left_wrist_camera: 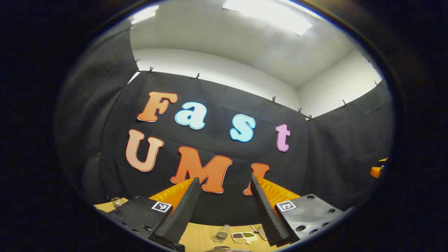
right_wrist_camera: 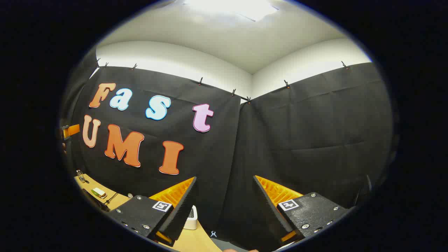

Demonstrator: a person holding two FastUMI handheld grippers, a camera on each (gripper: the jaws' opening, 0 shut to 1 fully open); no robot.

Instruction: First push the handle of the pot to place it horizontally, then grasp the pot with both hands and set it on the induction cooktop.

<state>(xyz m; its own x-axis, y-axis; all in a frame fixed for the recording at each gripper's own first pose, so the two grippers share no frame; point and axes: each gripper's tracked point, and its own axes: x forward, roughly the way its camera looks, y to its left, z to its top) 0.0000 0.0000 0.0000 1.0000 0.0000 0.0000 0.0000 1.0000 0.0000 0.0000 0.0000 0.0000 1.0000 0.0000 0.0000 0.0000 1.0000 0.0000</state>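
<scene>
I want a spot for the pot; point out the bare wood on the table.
Bare strip of the light wooden table lies between the left gripper and the clear plastic bottle. It is crowded right of the bottle: a white divided dish of beans sits close by. In the right gripper view, wood around the white box is bare.
</scene>
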